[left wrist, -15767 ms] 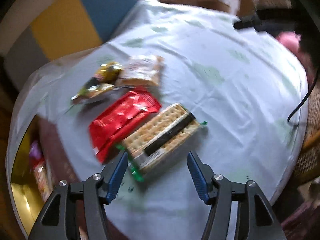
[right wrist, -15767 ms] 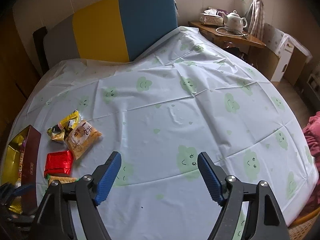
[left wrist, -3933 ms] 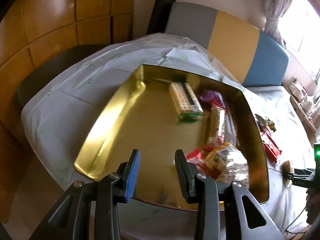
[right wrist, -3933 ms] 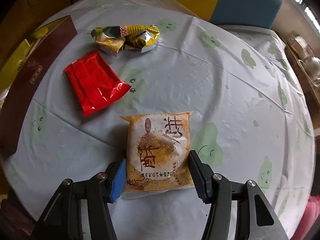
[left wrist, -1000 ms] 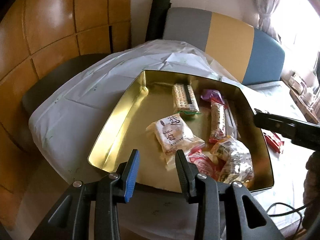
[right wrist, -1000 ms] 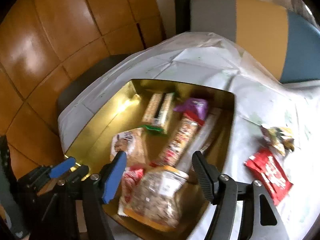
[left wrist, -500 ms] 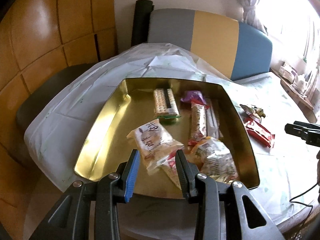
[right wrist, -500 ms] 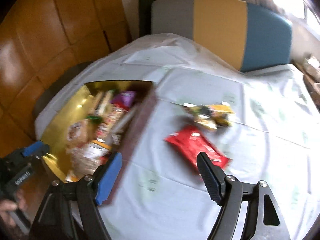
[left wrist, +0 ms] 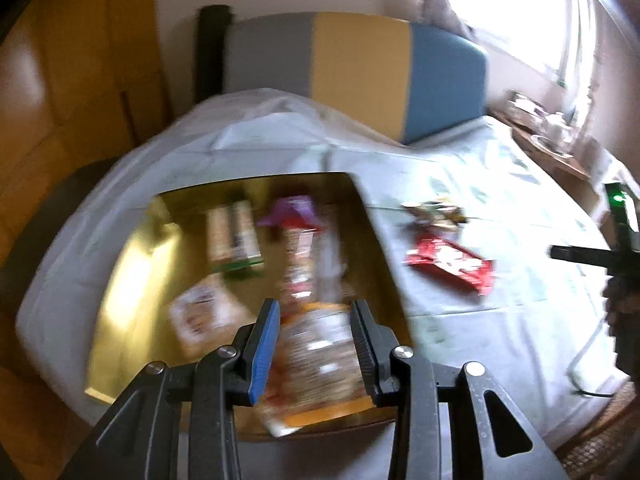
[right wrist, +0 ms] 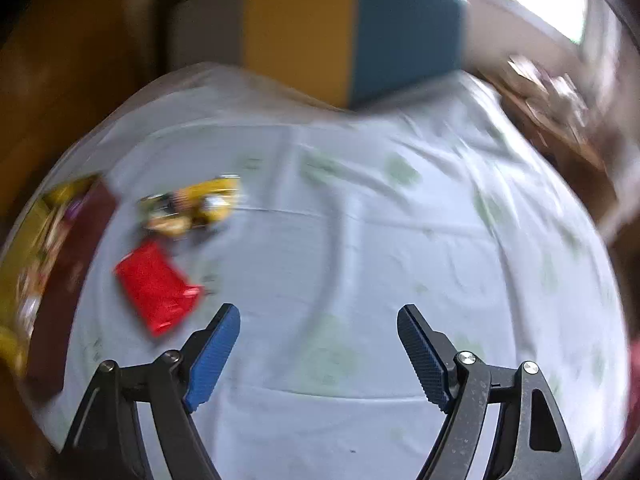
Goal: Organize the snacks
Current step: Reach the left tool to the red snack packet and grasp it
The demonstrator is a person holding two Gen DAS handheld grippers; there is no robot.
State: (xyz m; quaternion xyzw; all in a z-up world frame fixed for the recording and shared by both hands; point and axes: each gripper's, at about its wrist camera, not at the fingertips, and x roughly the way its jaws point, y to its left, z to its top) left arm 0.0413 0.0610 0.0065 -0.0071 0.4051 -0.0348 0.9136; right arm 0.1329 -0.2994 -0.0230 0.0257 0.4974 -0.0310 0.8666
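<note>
most snacks already lie in the gold tin (left wrist: pixel 120 280), while a red pack (right wrist: pixel 158 288) and a yellow pack (right wrist: pixel 192 208) lie on the cloth (right wrist: pixel 360 240) beside it, probably next to go in. the right gripper (right wrist: pixel 320 354) hangs over bare cloth near the red pack, jaws opening with nothing between them. the left gripper (left wrist: pixel 314 350) hovers over the tin, jaws narrowly apart and seemingly empty, a clear bag (left wrist: pixel 316 364) lying below them.
</note>
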